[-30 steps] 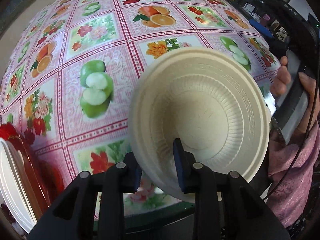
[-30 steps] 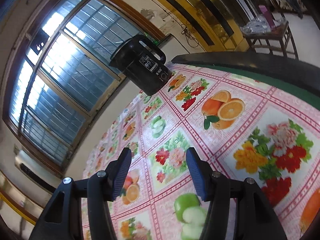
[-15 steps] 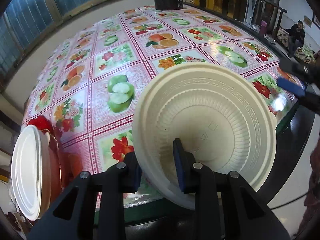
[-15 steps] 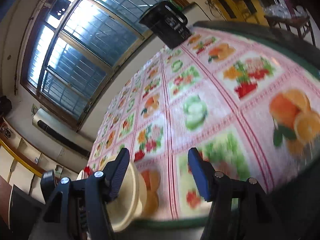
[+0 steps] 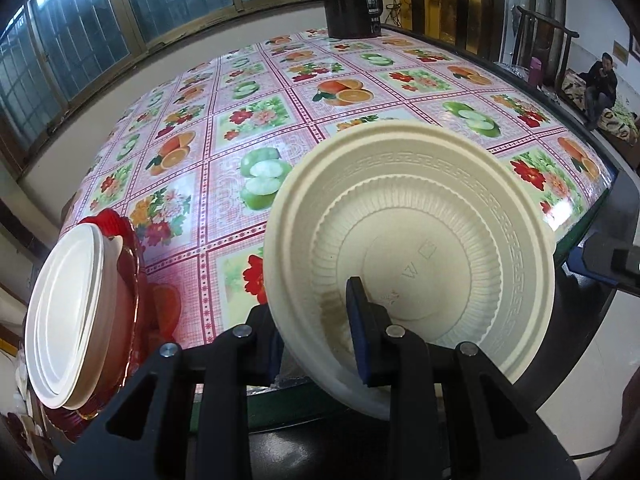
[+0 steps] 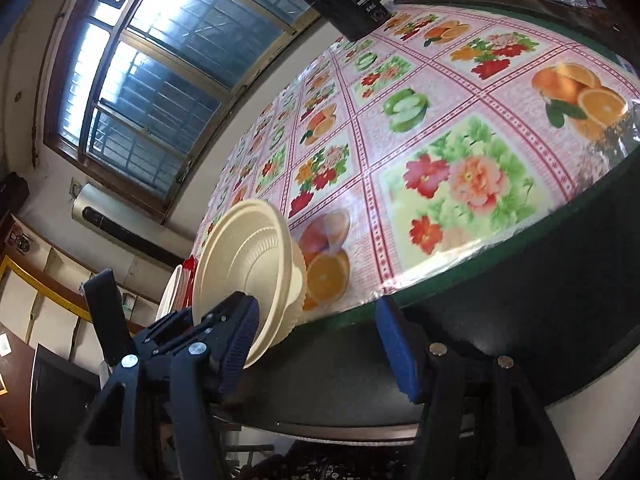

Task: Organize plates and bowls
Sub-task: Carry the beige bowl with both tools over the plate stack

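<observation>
Carry step. Stacked white plates on red tray (image 5: 132,280) at lower left of frame. Left gripper (image 5: 316,344) pinches cream bowl (image 5: 416,256) by near rim, centre frame, tilted above table edge. Right gripper (image 6: 316,344) wide, empty. Next, probably: set bowl down level.

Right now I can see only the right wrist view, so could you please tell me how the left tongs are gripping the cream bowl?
Observer: The left tongs pinch the near wall of the cream bowl. One finger is inside it and the other is outside.
Operator: Thank you. Is there anything in the bowl?
Observer: No, it is empty. Its bottom shows only embossed marks.
Operator: And what is the pale stack behind it?
Observer: It is a stack of white plates resting on a red dish, apart from the bowl.
</observation>
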